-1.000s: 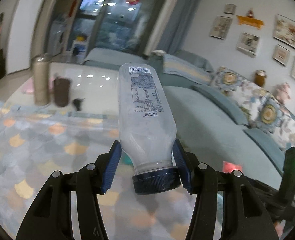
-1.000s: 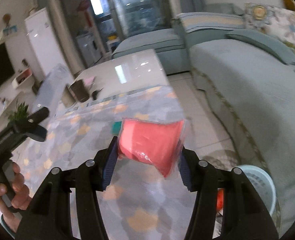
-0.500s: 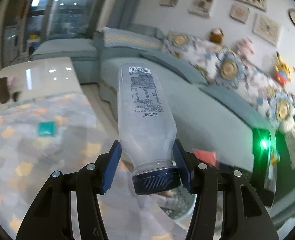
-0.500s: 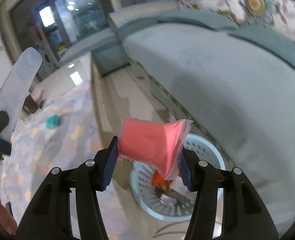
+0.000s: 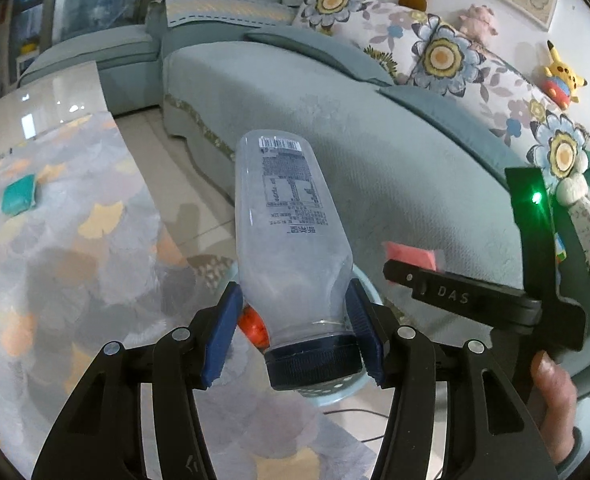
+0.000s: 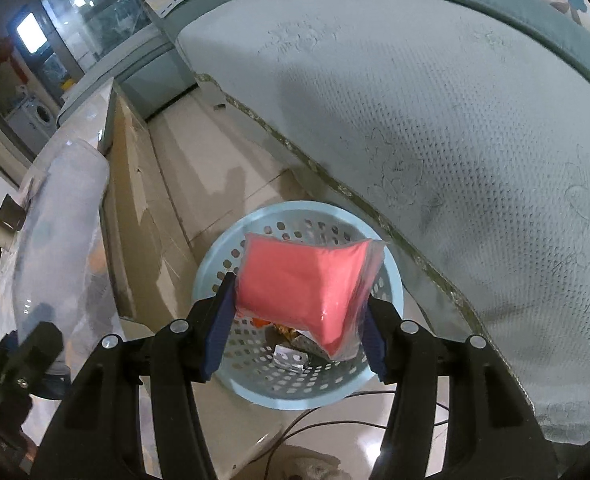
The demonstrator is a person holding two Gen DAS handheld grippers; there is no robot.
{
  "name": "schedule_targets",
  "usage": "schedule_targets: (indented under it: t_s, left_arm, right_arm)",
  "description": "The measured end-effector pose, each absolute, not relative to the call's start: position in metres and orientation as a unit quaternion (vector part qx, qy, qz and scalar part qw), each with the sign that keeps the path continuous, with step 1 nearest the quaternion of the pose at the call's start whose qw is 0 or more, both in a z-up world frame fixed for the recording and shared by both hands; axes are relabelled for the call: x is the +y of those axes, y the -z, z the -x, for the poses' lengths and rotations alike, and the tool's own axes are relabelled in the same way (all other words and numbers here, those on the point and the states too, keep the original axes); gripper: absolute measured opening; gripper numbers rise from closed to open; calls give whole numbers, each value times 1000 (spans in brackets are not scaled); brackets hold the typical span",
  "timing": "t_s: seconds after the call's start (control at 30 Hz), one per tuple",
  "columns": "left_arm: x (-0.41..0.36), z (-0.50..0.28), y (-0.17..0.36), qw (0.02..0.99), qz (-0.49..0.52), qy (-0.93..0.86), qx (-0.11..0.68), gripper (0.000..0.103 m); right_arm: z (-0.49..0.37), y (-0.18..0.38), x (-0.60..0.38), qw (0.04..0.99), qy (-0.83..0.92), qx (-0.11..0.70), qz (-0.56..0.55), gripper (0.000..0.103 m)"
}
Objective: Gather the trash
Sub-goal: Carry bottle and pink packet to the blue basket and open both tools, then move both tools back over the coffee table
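My left gripper (image 5: pixel 293 338) is shut on a clear plastic bottle (image 5: pixel 291 240) with a dark blue cap, held cap-end toward the camera. My right gripper (image 6: pixel 295 334) is shut on a pink plastic packet (image 6: pixel 303 284) and holds it right above a light blue perforated trash basket (image 6: pixel 223 256) on the floor. Several bits of trash lie in the basket. The basket rim (image 5: pixel 369 292) shows behind the bottle in the left wrist view, where the right gripper's finger and packet (image 5: pixel 411 254) are also visible. The bottle (image 6: pixel 61 224) shows at left in the right wrist view.
A teal sofa (image 5: pixel 335 120) with floral cushions runs along the right, close to the basket. A patterned tablecloth (image 5: pixel 55 240) covers a low table at left, with a teal item (image 5: pixel 19 198) on it. A thin cable (image 6: pixel 335 424) lies on the tiled floor by the basket.
Both grippers have swung from over the table toward the sofa and down. The basket has come into view and the pink packet now hangs directly over it. Both grips are unchanged.
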State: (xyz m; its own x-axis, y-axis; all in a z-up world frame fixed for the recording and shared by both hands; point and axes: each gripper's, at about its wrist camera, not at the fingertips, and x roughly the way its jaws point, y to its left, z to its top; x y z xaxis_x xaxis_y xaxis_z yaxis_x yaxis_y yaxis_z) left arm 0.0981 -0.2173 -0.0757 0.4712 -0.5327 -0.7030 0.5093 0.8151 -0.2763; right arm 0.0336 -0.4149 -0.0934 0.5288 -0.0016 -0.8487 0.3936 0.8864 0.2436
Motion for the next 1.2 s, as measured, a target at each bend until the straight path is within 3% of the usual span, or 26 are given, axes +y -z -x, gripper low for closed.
schedule_targets:
  t_s: [0.07,0.2,0.8,1.2]
  left_arm:
    - [-217,-99,79,853,16,307,421,54]
    - [-213,-98,76,857,17,306,413,60]
    - [-176,-96,39,883,45,281,375,60]
    - [-85,-102,-11,922,65,210,318,60]
  right_arm:
    - [-31,94,-414,849,117,472,-206,54]
    - [-35,91,-411,850,124,470,-203,66]
    - [-33,59,-373,891,110,414,-149,66]
    - [-47,20,-296,931,37,348,-106,65]
